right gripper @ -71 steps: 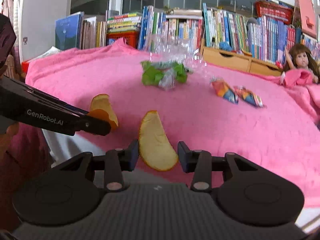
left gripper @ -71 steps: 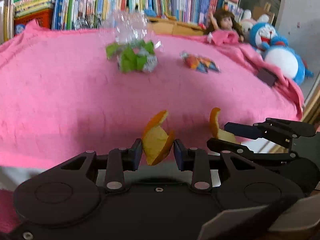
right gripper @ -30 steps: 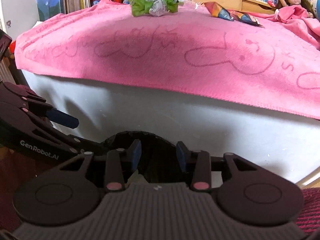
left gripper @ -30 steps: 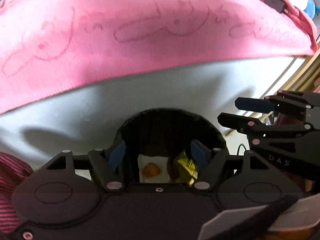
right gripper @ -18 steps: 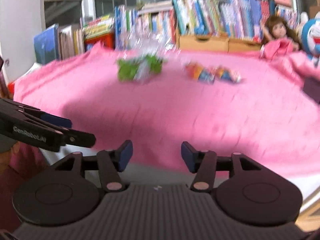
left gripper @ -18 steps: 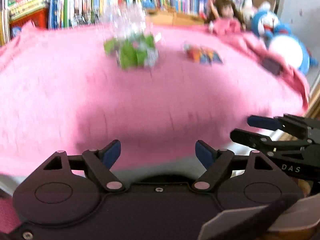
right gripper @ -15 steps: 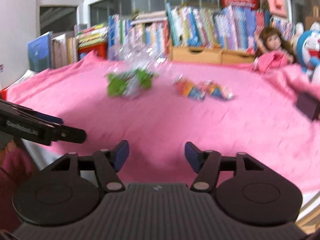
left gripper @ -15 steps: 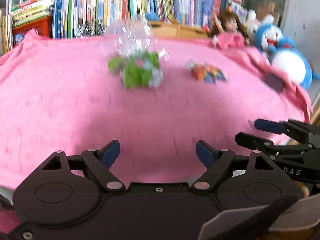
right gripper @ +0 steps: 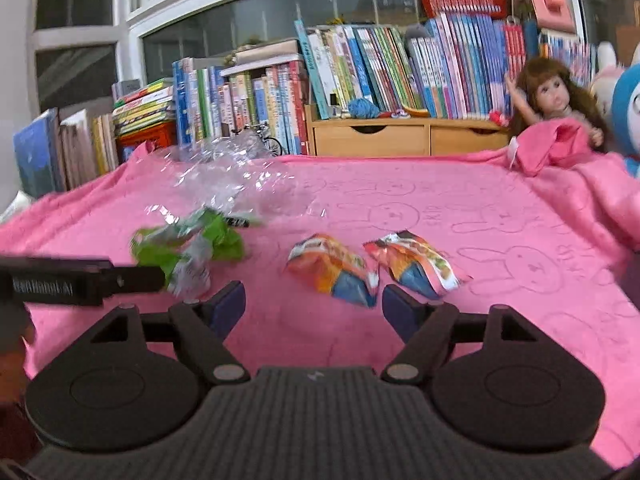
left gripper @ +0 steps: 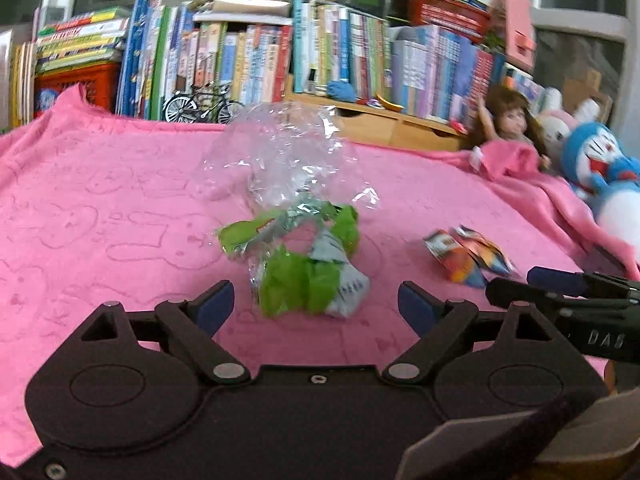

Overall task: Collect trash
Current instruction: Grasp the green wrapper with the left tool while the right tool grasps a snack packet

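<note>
Crumpled green wrappers (left gripper: 304,276) lie on the pink cloth (left gripper: 100,220), just ahead of my left gripper (left gripper: 316,308). Its jaws are opening and nothing is pressed between them. A clear plastic bag (left gripper: 280,160) lies right behind the green wrappers. Two orange-and-blue snack wrappers (right gripper: 332,272) (right gripper: 412,264) lie just beyond my right gripper (right gripper: 314,307). Its jaws are also opening and hold nothing. The right wrist view has the green wrappers (right gripper: 188,248) at the left, partly behind the left gripper's finger (right gripper: 80,280). The right gripper's fingers (left gripper: 560,292) enter the left wrist view at the right edge.
Rows of books (right gripper: 360,72) and a wooden drawer box (right gripper: 400,136) stand behind the cloth. A doll (right gripper: 556,100) and a blue plush toy (left gripper: 600,168) sit at the far right. A small model bicycle (left gripper: 200,104) stands by the books.
Both grippers have come up from the dark bin below the table edge to above the pink cloth. Their jaws have spread wider. The orange peels they held earlier are gone.
</note>
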`<action>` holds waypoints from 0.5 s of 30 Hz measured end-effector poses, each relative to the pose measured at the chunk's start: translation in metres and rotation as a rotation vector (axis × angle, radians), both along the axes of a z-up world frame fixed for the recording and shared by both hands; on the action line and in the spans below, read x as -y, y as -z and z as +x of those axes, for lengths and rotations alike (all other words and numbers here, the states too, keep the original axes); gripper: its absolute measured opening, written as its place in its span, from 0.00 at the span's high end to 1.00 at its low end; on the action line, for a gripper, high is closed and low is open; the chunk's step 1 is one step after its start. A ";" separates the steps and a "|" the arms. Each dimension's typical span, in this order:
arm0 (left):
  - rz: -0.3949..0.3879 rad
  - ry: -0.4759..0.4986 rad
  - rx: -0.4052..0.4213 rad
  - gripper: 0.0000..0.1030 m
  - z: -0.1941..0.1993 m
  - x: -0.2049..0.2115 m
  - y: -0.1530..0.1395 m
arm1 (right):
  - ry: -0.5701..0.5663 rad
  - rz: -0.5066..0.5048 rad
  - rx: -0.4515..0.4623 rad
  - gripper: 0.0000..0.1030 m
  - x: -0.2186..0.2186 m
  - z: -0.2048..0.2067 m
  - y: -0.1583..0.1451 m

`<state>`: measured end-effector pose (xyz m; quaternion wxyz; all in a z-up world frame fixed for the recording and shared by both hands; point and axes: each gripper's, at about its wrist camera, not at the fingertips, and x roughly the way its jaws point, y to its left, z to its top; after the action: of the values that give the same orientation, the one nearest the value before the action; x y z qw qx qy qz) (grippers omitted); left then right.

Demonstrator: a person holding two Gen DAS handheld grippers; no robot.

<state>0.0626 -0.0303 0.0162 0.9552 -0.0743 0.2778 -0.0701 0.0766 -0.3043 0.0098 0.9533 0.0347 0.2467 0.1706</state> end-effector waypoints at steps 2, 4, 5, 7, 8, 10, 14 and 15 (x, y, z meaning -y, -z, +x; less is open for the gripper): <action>-0.033 -0.008 -0.024 0.14 0.013 -0.001 0.007 | 0.001 -0.003 -0.013 0.18 -0.003 0.015 0.001; -0.059 -0.006 -0.045 0.14 0.024 -0.001 0.013 | -0.009 -0.007 -0.037 0.18 -0.007 0.030 0.003; -0.060 -0.009 -0.052 0.14 0.027 0.000 0.016 | -0.013 -0.005 -0.047 0.18 -0.008 0.035 0.005; -0.049 -0.019 -0.059 0.14 0.031 0.003 0.019 | -0.019 0.002 -0.069 0.18 -0.009 0.046 0.009; -0.043 -0.020 -0.056 0.14 0.034 0.004 0.020 | -0.015 0.005 -0.082 0.18 -0.010 0.051 0.012; -0.039 -0.016 -0.043 0.14 0.037 0.007 0.020 | -0.010 0.001 -0.097 0.18 -0.013 0.057 0.017; -0.050 -0.033 -0.044 0.14 0.043 0.008 0.023 | -0.007 -0.012 -0.120 0.20 -0.019 0.061 0.026; -0.055 -0.034 -0.040 0.14 0.044 0.008 0.023 | -0.006 -0.024 -0.114 0.21 -0.021 0.060 0.027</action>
<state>0.1066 -0.0382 -0.0072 0.9481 -0.1070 0.2934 -0.0598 0.1366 -0.2835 -0.0172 0.9375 0.0321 0.3028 0.1683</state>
